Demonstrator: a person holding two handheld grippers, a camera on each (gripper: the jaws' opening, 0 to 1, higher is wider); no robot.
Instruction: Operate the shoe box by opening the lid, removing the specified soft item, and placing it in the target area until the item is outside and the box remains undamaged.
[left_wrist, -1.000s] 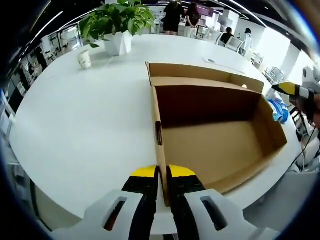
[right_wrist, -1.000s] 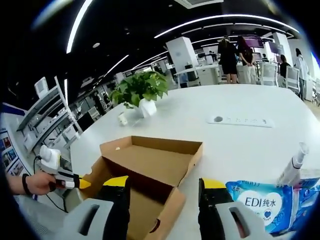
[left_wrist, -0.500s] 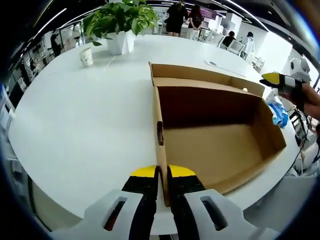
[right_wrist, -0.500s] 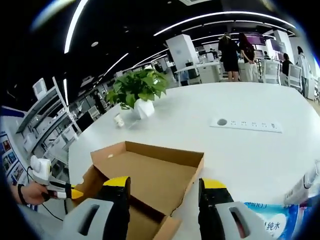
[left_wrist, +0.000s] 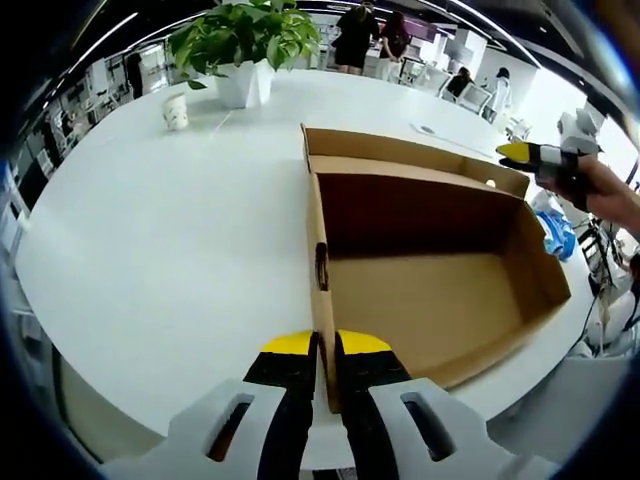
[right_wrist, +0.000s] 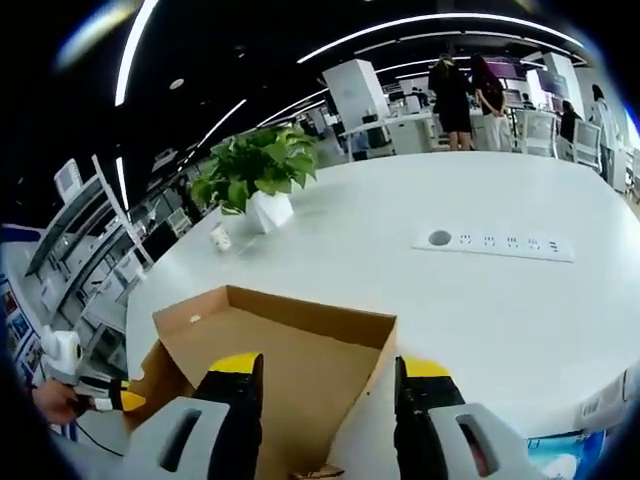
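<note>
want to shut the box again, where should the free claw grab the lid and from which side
Take the lid by its raised far lip, the upturned cardboard edge along its outer long side. Come from over the table beyond that edge; the lid lies open and flat, so only that lip stands up. The left claw already pinches the box wall.

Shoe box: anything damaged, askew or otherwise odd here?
No damage visible. The shoe box sits open and looks empty, lid folded back flat on the table. The left gripper is shut on its near wall; the right gripper is open.
</note>
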